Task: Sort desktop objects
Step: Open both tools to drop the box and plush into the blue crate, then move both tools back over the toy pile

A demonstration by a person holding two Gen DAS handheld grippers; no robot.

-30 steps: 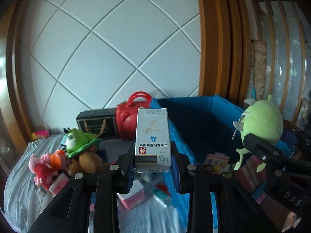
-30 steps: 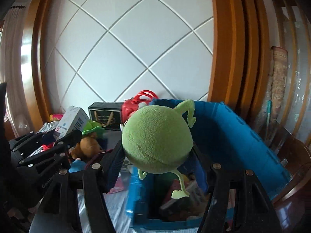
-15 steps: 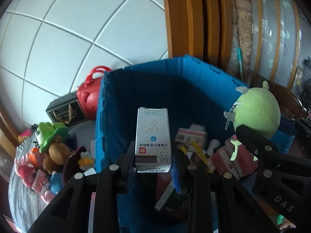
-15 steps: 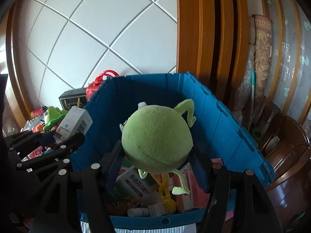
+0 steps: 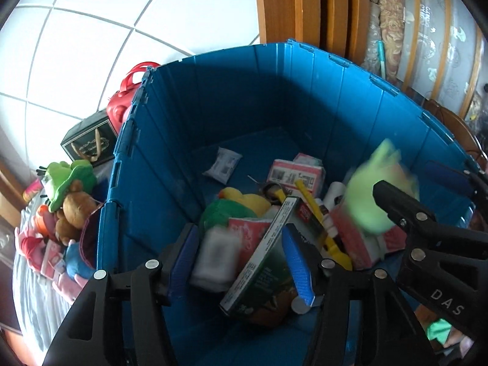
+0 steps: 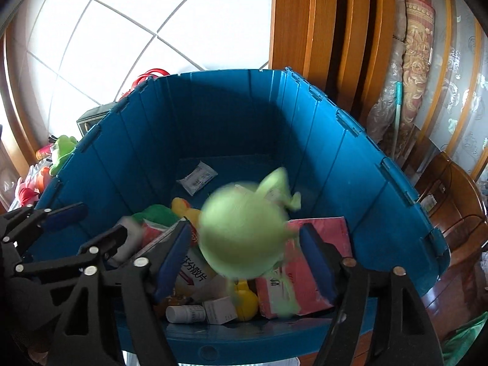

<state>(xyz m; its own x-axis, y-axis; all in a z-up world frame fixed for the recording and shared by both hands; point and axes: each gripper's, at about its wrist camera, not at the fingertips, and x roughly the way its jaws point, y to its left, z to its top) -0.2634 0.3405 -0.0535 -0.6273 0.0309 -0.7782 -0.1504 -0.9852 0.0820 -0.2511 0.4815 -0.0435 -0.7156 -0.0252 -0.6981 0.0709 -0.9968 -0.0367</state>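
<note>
Both grippers have just been opening over the blue bin (image 5: 170, 158): the left gripper (image 5: 238, 262) stands spread, its white medicine box (image 5: 215, 257) blurred between the pads, and the right gripper (image 6: 244, 256) is spread around the blurred green plush ball (image 6: 244, 231). White diamond-lined wall panels (image 6: 122, 24) and wooden framing (image 6: 308, 15) stand behind. "DAS" (image 5: 446, 300) shows on the right gripper's arm.

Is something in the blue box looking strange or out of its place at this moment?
Yes. The green plush ball is smeared with blur between the open right tool, apparently dropping into the blue crate. A white box under the open left tool is blurred too.
</note>
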